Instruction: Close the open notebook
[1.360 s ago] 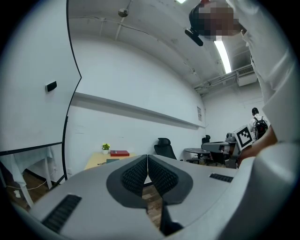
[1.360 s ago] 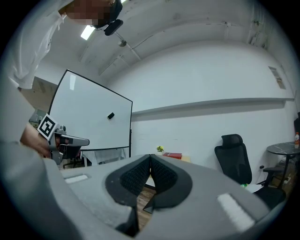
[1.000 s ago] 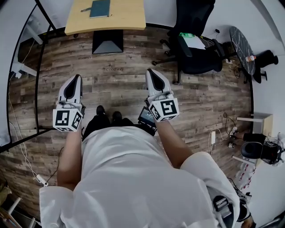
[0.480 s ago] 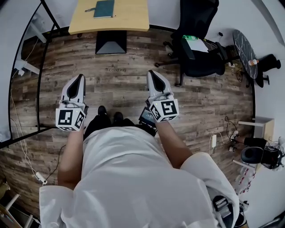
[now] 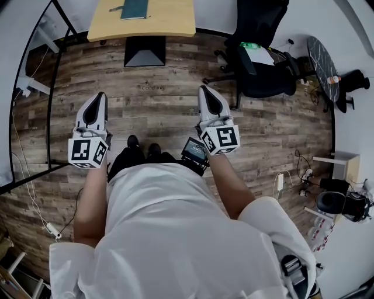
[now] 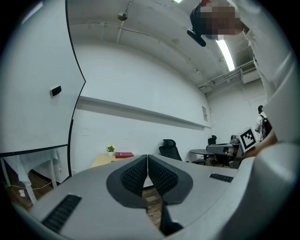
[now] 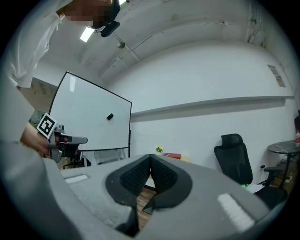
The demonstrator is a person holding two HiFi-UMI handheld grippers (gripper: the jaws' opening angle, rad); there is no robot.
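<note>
**Both grippers clenched and empty, notebook well away on the desk**

- Left gripper (image 5: 101,95): jaws pressed together with nothing between them, confirmed in its own view (image 6: 147,161). It is held level, out in front of the person at about 11 o'clock.
- Right gripper (image 5: 204,89): also clamped shut on nothing, ribbed pads meeting at the tips (image 7: 150,161). It is level, at about 1 o'clock from the person.
- Notebook (image 5: 134,9): lies flat on the wooden desk (image 5: 169,23), at 12 o'clock from the person at the top of the head view. It is well apart from both grippers, with bare plank floor (image 5: 163,99) between. Can't tell from here whether it lies open or closed.
- In the gripper views it shows as a reddish slab (image 6: 124,154) (image 7: 172,155) just beside a small potted plant (image 6: 110,149).
- A dark pen-like item (image 5: 115,8) sits at the notebook's 9 o'clock.
- Black office chair (image 5: 263,52) is at 2 o'clock, round dark table (image 5: 320,58) further out at 2–3 o'clock.
- Whiteboard (image 7: 89,117) shows at 9 o'clock in the right gripper view.
</note>
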